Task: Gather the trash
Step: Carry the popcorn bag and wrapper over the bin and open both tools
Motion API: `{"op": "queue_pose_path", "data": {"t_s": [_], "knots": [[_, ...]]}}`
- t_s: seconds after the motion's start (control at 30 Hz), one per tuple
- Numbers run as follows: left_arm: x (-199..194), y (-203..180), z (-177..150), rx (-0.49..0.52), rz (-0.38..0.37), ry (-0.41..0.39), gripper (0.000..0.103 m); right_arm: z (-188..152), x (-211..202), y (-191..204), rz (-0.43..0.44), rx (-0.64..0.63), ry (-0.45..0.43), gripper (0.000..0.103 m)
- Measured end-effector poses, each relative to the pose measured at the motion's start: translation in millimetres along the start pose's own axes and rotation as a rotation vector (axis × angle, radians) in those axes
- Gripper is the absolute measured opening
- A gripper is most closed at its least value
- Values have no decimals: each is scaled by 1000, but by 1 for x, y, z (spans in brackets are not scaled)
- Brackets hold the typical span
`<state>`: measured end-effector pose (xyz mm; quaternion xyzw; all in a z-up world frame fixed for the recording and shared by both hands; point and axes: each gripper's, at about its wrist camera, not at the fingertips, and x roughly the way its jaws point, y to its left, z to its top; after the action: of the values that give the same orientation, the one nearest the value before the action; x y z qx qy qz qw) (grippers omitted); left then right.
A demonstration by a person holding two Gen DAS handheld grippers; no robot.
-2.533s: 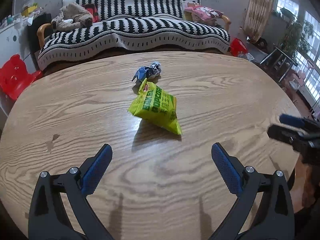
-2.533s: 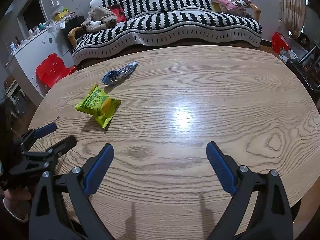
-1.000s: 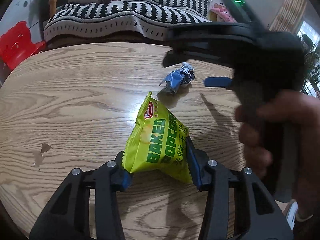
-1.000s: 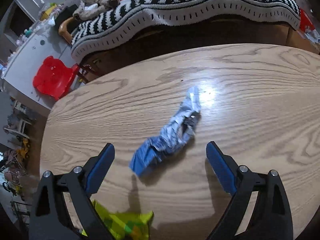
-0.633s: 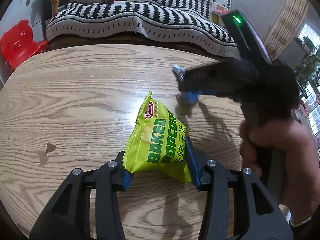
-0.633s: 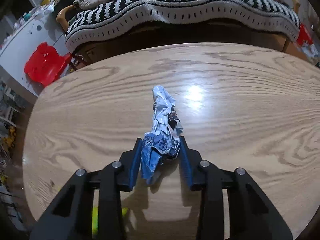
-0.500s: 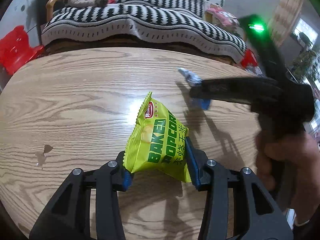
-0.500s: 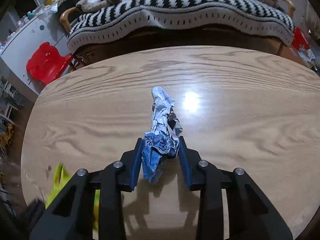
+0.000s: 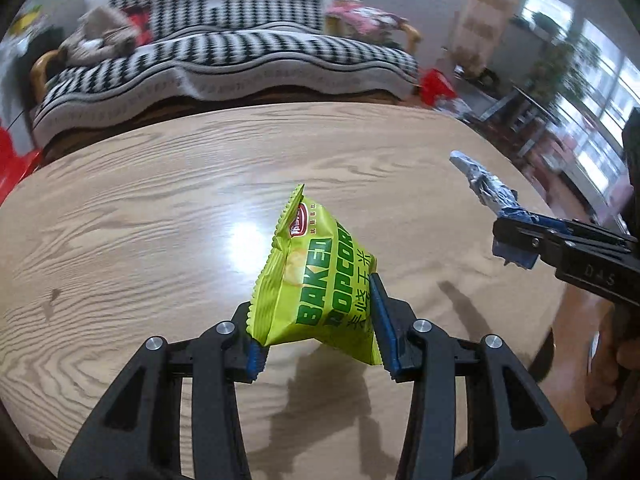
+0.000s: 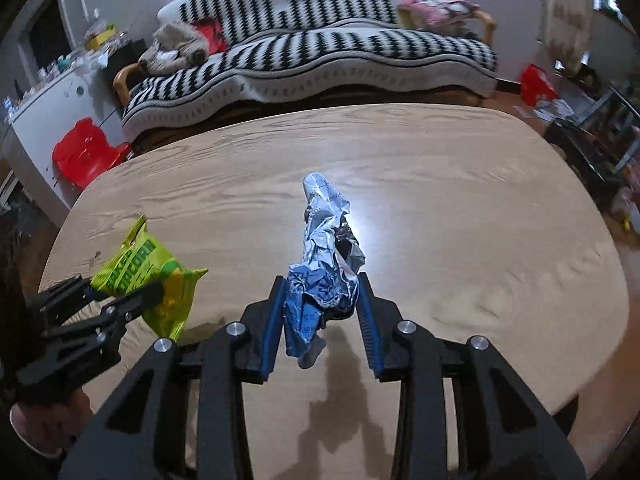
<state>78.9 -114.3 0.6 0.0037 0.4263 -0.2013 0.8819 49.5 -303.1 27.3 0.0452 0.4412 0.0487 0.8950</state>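
The left gripper [image 9: 316, 324] is clamped on a yellow-green foil popcorn bag [image 9: 316, 280], puffed and upright, held above the oval wooden table [image 9: 140, 208]. To its right, the right gripper [image 10: 320, 312] pinches a crumpled blue-and-silver foil wrapper [image 10: 326, 256], its twisted end pointing forward. Ahead of both tools stands a black-and-white striped sofa [image 10: 312, 48]; a red plastic chair [image 10: 82, 152] sits forward-left.

Oval wood-grain table [image 9: 120, 208], glossy glare spot, small dark mark near left edge [image 9: 53, 294]
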Motion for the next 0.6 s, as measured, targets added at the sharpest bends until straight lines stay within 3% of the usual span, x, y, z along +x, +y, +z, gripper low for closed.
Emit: {"op": "queue_pose_path", "data": {"t_s": [0.3, 0.6], "knots": [[5, -121, -7, 167, -149, 6, 43, -75, -71, -105, -117, 138, -76, 35], [24, -252, -22, 331, -319, 34, 43, -143, -124, -224, -227, 349, -94, 35]]}}
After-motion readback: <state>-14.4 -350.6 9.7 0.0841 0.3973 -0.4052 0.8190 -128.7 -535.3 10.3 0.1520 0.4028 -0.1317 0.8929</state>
